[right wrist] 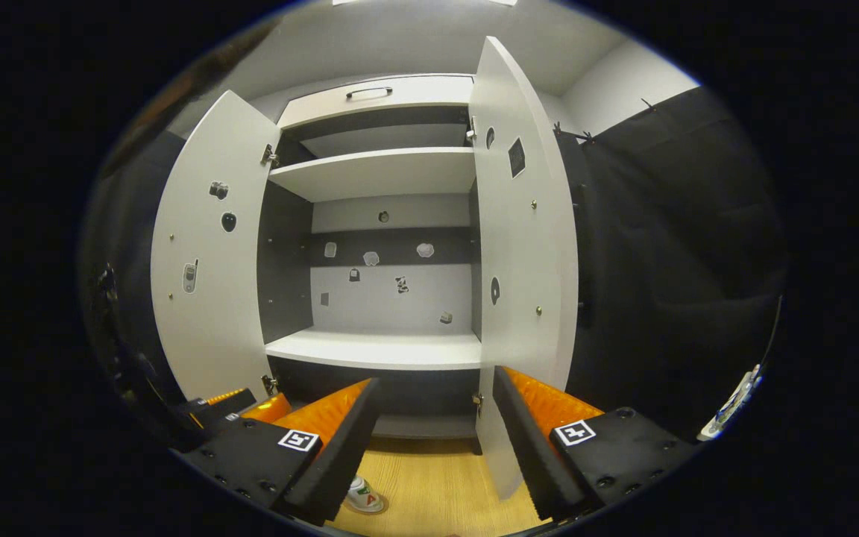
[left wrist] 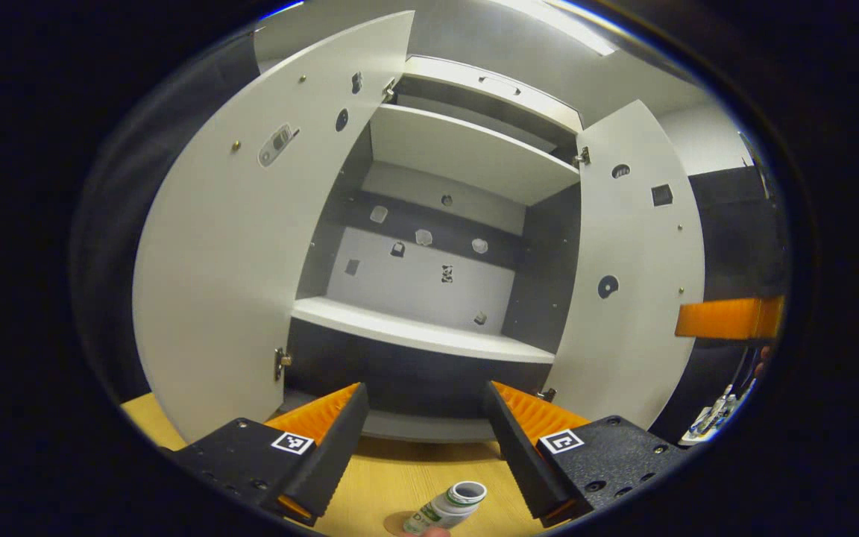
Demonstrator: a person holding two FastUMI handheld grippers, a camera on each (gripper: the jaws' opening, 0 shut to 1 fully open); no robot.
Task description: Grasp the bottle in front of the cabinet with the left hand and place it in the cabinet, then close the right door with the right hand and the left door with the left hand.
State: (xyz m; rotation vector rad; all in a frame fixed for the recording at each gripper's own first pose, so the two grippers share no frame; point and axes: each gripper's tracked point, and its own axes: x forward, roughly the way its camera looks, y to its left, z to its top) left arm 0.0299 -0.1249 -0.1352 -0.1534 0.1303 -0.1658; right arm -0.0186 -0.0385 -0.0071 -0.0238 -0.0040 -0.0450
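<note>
- While both white cabinet doors [left wrist: 250, 246] stand open, the left gripper [left wrist: 423, 440] hangs spread, the small white plastic bottle [left wrist: 448, 509] just below its fingers, ungrasped.
- Reaching step, I judge: lower, then pinch.
- Right gripper [right wrist: 429, 440] spread, empty.

The bottle [left wrist: 447, 507] lies low on the worktop [left wrist: 400, 477], its bottom end cut off by the edge. In the right gripper view, one finger hides most of it. Stickers on the cabinet [right wrist: 381, 298] back are perhaps too small to identify.
</note>
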